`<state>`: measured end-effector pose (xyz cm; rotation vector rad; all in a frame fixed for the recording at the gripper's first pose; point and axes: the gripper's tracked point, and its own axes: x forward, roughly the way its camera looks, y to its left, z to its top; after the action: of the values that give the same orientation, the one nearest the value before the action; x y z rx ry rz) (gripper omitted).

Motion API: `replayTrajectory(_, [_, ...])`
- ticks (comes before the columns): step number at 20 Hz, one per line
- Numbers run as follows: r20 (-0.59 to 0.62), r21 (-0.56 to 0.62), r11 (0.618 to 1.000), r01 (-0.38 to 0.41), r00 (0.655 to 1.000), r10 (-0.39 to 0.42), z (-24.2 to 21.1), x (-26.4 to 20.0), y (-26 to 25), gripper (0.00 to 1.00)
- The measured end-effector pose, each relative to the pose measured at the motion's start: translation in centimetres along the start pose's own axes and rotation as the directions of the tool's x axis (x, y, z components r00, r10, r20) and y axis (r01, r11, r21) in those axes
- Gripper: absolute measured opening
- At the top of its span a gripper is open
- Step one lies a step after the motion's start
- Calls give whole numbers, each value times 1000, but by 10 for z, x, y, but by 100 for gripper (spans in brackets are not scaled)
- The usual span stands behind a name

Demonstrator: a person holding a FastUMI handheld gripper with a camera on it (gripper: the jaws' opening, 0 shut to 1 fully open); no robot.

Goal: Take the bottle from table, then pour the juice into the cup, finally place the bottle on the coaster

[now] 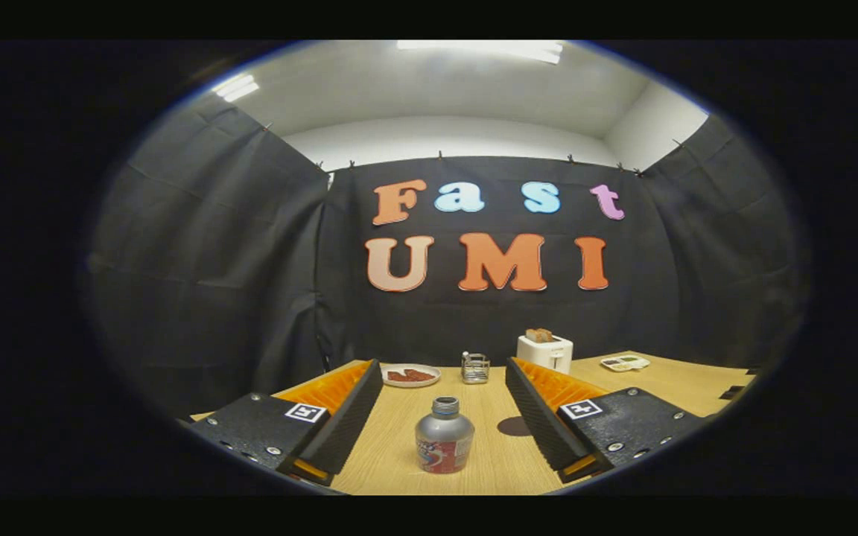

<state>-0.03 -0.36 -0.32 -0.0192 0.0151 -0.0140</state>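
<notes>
Black-cloth booth, light wooden table (399, 454) under white ceiling lights. Gripper (444, 368) spread wide, holding nothing, touching nothing. Bottle (444, 445) upright on table between the two fingers, clear gap on both sides, uncapped, silver with red label. Dark round coaster (512, 426) flat on table just right of bottle, partly hidden behind right finger (541, 417). Left finger (343, 417) well clear of bottle too. Beyond fingertips toward back wall: small glass cup (475, 368) in wire holder, plate (411, 375) with something reddish to its left, white toaster (545, 351) with toast to its right, small tray (625, 362) far right.
</notes>
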Motion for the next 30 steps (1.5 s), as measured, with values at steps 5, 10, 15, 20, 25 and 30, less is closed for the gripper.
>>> replayTrajectory(5, [17, -8, 1000, -1, 1000, 1, 25, 0, -4, 98])
replayTrajectory(10, [34, -11, 1000, 2, 999, -2, 36, 6, -9, 98])
replayTrajectory(15, [-29, -18, 1000, 14, 999, -15, 2, 9, -10, 98])
replayTrajectory(20, [-83, -8, 1000, 10, 997, -10, -33, 12, -7, 98])
replayTrajectory(25, [-128, -5, 999, 39, 991, -40, -66, 11, -13, 98])
replayTrajectory(30, [-153, 7, 1000, 20, 988, -19, -95, 15, -7, 98])
